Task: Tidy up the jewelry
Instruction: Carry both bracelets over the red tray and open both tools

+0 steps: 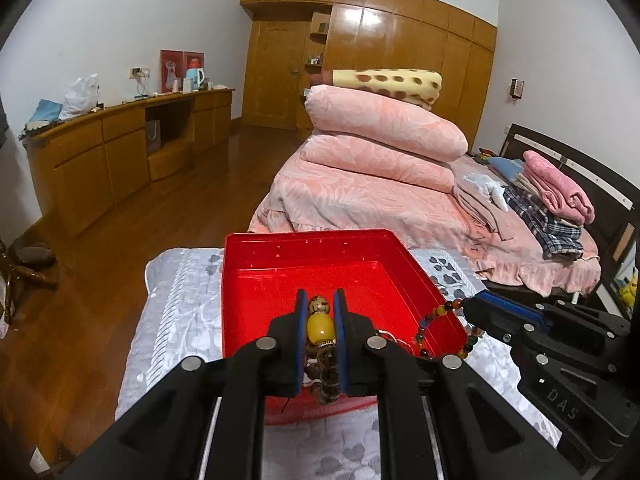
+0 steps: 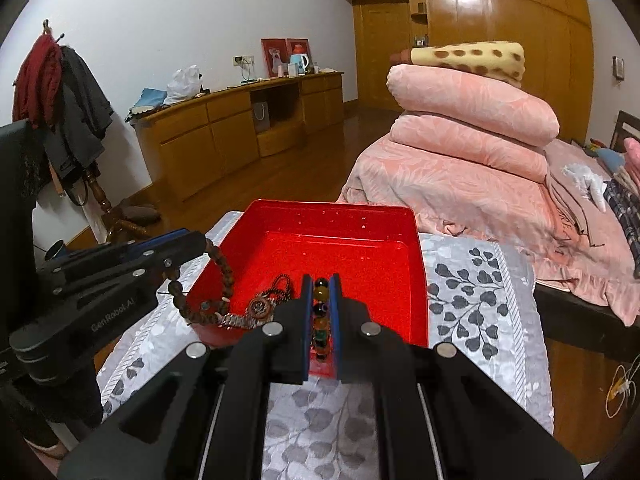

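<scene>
A red box (image 1: 280, 264) (image 2: 360, 220) stands open on a grey leaf-print cloth. My left gripper (image 1: 319, 300) is shut on a brown bead bracelet with a yellow bead (image 1: 319, 328) and holds it over the box's near left part; from the right wrist view the same bracelet (image 2: 218, 260) hangs from the left gripper (image 2: 198, 244) over the box's left wall. My right gripper (image 2: 321, 284) is shut on a multicoloured bead bracelet (image 2: 320, 320) above the box's near edge; it also shows in the left wrist view (image 1: 434, 320). A chain with a round pendant (image 2: 260, 306) lies in the box.
The cloth (image 2: 472, 292) covers a small table. A bed with pink quilts (image 1: 380, 152) lies beyond it at the right. A wooden cabinet (image 1: 120, 140) runs along the far left wall. A coat stand with clothes (image 2: 68, 112) is at the left.
</scene>
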Demonstrator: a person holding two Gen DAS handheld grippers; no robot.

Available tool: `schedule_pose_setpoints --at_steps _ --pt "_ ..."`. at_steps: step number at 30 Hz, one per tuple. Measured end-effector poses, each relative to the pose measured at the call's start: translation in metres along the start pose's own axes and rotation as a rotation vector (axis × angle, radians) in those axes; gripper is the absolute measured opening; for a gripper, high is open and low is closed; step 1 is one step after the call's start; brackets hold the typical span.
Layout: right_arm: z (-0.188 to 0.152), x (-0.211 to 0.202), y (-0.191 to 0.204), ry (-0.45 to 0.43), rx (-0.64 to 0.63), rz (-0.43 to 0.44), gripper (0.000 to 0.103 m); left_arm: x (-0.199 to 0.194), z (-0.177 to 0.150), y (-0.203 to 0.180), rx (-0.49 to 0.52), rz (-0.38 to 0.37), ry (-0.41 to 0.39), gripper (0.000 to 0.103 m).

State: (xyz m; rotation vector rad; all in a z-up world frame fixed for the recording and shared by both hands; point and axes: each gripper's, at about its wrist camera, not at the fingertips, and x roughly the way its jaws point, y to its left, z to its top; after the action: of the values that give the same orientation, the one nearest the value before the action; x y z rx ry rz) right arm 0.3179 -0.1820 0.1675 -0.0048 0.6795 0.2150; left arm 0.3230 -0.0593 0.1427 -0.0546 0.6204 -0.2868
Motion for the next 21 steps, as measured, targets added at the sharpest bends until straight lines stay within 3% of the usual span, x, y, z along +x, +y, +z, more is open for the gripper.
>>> schedule_pose_setpoints --at_steps 21 --pt "0.022 0.075 -0.016 0.072 0.040 0.001 0.007 0.081 0.017 0.011 -0.024 0.016 0.066 0.013"
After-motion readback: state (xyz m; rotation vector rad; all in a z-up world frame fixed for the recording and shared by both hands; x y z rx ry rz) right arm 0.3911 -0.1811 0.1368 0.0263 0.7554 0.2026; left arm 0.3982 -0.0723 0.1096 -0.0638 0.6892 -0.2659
